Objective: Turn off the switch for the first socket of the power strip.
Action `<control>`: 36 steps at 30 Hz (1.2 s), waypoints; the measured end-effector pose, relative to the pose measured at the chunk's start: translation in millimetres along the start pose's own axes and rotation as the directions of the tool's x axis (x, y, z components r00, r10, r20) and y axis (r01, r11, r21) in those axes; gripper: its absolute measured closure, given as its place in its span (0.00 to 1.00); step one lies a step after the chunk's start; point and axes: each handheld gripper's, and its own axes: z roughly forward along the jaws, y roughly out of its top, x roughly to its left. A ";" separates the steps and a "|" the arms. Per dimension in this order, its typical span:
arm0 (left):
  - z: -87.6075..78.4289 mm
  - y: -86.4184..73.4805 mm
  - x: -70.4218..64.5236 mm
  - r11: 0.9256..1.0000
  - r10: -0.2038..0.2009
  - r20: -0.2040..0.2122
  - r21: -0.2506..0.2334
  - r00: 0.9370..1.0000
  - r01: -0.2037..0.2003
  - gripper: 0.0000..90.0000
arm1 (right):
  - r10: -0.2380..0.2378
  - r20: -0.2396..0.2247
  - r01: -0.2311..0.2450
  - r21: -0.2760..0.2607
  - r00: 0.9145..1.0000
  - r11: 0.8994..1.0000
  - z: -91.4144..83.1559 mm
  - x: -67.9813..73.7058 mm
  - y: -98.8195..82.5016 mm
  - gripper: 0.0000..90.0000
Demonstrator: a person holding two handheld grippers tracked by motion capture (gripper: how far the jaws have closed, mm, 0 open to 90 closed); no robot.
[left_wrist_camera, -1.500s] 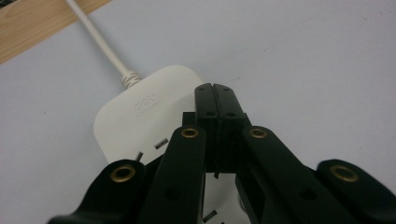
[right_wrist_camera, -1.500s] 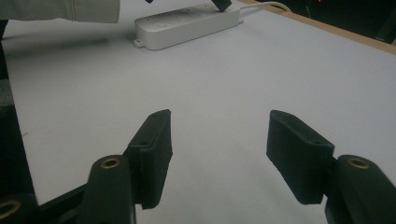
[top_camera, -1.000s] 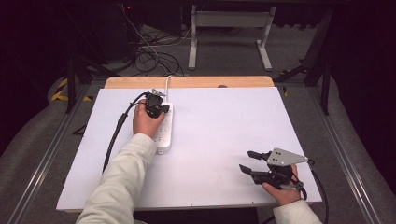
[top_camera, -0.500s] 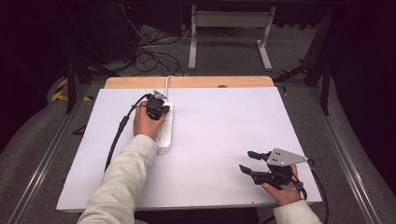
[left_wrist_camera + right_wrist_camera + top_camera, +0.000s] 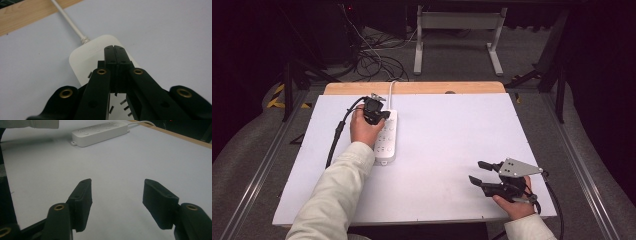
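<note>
White table sheet [image 5: 452, 145], wooden edge [image 5: 422, 88], cables [image 5: 377, 55] on floor behind.

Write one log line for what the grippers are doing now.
left gripper: shut, over power strip | right gripper: open, empty

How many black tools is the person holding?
2. The left tool sits shut over the far end of the white power strip. The right tool is open above the table's near right corner.

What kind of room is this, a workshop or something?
Probably a lab or recording studio: a white table with just a power strip, loose cables on the floor behind, and dark curtains around.
</note>
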 end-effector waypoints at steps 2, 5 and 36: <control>-7.2 2.9 -1.4 1.000 -0.001 0.019 -0.026 1.000 0.001 1.00 | 0.000 0.001 0.000 0.001 1.000 1.000 0.0 0.5 0.1 0.46; -18.0 7.1 -3.9 0.999 0.012 0.034 -0.053 0.999 -0.011 1.00 | -0.002 0.005 0.002 0.002 1.000 1.000 -0.6 0.8 -0.1 0.46; -103.1 1.2 -35.5 0.949 0.142 0.135 -0.301 0.981 -0.096 0.50 | 0.000 0.013 0.000 -0.011 1.000 1.000 -3.1 1.0 0.0 0.46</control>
